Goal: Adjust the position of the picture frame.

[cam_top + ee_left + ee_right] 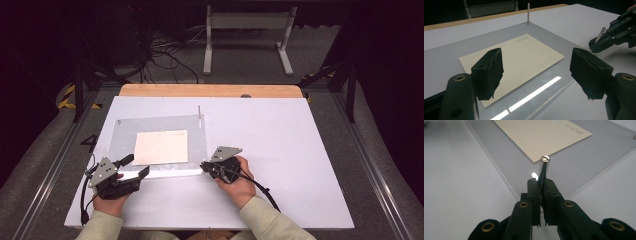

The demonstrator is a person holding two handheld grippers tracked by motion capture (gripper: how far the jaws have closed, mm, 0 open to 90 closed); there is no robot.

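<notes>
A clear acrylic plate lies on the white table with a cream card on it. One metal pin stands upright at the plate's far right corner. My right gripper is shut on a second metal pin at the plate's near right corner; that pin leans in its jaws. My left gripper is open, its jaws over the plate's near edge. Its black pads frame the card with nothing between them.
The white board lies on a wooden tabletop whose far edge shows. A small screw sits at the plate's far left corner. Behind the table are cables and a white stand on the floor.
</notes>
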